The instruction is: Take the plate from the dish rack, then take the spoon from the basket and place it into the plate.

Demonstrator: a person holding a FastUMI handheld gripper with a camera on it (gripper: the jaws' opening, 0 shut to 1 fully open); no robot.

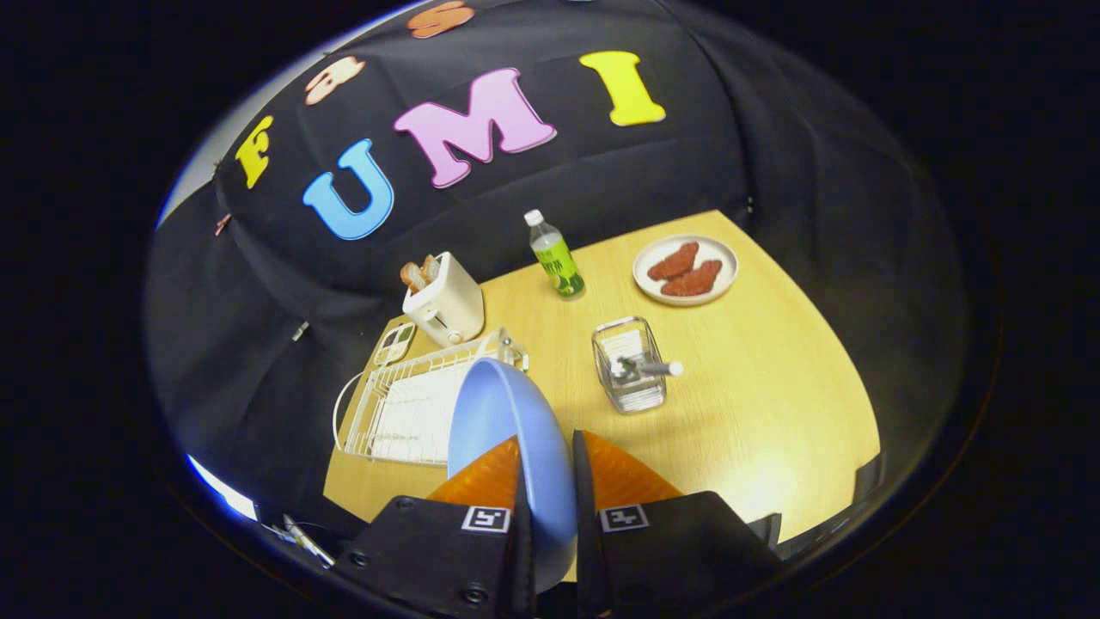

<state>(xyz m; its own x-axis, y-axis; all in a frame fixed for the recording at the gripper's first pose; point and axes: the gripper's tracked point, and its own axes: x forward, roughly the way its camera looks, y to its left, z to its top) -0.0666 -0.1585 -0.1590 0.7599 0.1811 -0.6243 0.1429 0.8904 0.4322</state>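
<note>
Gripper view: jaws clamped on round light-blue plate (503, 430), held edge-up above white wire dish rack (404, 413) on wooden tabletop (756, 404). Beyond, clear mesh basket (630, 374) holds metal spoon (644, 368). Farther, white plate (685, 269) with reddish food.

We look from a single fisheye camera riding on the gripper (547, 481), facing forward along its two orange fingers (490, 477), which sit closest to the lens. We are raised well above the desk (756, 378), tilted down at it, so nearly its whole top lies ahead of the fingers. Beyond the desk's far edge our view reaches the booth's black cloth wall (773, 146).
</note>
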